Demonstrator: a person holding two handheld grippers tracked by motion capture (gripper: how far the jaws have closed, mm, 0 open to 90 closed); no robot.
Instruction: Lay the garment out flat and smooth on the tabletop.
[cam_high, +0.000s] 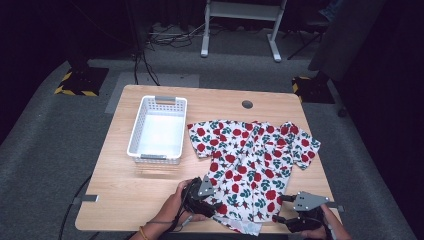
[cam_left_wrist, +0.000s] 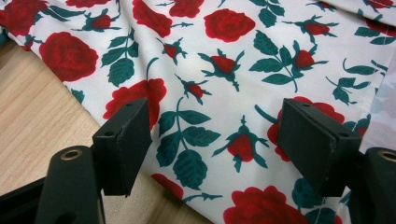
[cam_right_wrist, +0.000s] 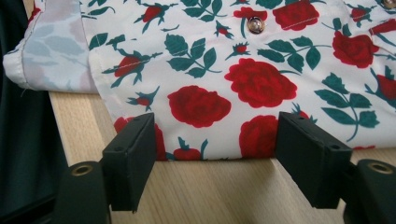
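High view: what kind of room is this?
Probably a recording studio or lab: dark curtains all around, cables on grey carpet, and one wooden table with a shirt and basket.

place: lab/studio | cues: black curtains (cam_high: 40, 30), hazard-taped stand feet (cam_high: 75, 89), floor cables (cam_high: 170, 37)

Count: one rose-print shirt (cam_high: 252, 160), spread toward the table's (cam_high: 125, 195) right edge. One white basket (cam_high: 158, 129) near the left edge. Two grippers at the near edge: left gripper (cam_high: 212, 204), right gripper (cam_high: 282, 212). One table.
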